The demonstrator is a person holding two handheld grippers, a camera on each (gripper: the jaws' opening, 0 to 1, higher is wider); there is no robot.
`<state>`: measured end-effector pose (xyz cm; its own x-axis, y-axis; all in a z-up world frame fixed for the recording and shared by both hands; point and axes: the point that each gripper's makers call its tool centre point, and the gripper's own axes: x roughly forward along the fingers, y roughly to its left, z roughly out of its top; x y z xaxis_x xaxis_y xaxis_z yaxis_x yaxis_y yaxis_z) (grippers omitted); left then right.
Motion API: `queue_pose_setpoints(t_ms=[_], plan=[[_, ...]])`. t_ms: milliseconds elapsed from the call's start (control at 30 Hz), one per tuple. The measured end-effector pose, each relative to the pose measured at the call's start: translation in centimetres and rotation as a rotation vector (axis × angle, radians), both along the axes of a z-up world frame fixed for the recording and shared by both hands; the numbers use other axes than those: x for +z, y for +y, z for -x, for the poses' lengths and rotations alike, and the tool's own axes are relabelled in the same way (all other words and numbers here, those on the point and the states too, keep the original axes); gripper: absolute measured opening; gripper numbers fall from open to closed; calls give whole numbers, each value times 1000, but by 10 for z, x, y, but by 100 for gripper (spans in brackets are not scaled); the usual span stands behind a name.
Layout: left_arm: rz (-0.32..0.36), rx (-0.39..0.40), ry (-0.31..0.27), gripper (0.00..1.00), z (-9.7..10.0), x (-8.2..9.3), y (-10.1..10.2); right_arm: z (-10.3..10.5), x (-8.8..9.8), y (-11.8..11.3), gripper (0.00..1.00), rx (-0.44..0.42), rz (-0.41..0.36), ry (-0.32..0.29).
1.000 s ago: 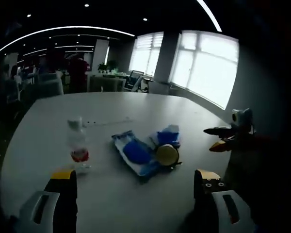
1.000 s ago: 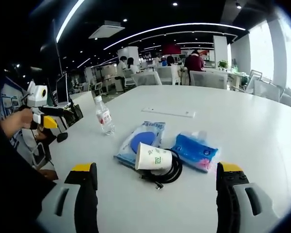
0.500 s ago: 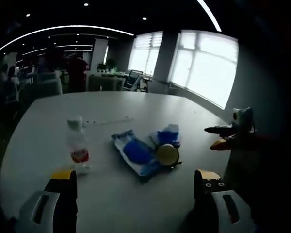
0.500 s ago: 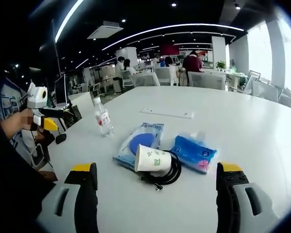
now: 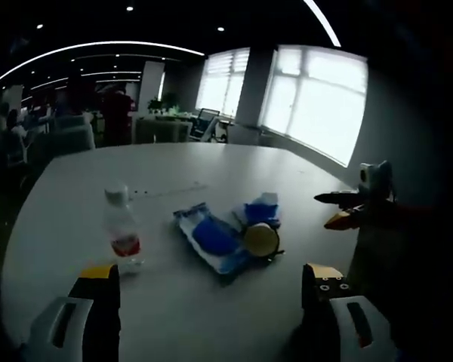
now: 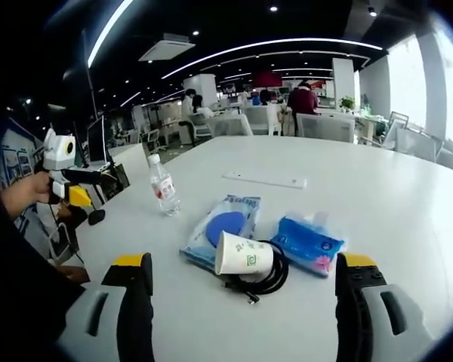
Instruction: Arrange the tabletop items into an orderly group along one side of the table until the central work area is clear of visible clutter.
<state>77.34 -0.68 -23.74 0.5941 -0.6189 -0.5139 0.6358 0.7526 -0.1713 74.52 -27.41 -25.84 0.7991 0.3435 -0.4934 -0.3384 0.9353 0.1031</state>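
The left gripper view is dim, so the labels on the packets are unreadable. Part of the black coiled cable (image 6: pixel 266 273) is hidden behind the white paper cup (image 6: pixel 244 256) lying on its side against it. Just beside the cup lie a flat clear packet with a blue round pad (image 6: pixel 225 229) and a blue soft tissue pack (image 6: pixel 311 243), all clustered mid-way across the white table (image 6: pixel 377 188). A clear plastic water bottle with a red label (image 6: pixel 164 186) stands upright apart from them, nearer the table's edge. A thin white strip (image 6: pixel 265 179) lies beyond. The left hand-held gripper (image 5: pixel 210 305) and right hand-held gripper (image 6: pixel 243 302) both hover with jaws wide apart, holding nothing. Chairs and people fill the office behind.
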Motion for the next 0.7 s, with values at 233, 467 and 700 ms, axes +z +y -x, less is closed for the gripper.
queue_pose_setpoints(t_ms=[233,467,700], plan=[[-4,-12,3,99,-4,-7,8,-5,-4,6,94,10,0,8],[-5,-21,0,99,-3,-9,7,-9,-13,15,88,24,1,26],[-3,-31,0,99,1,-8,1,-14,-22,25,78,44,22,36]])
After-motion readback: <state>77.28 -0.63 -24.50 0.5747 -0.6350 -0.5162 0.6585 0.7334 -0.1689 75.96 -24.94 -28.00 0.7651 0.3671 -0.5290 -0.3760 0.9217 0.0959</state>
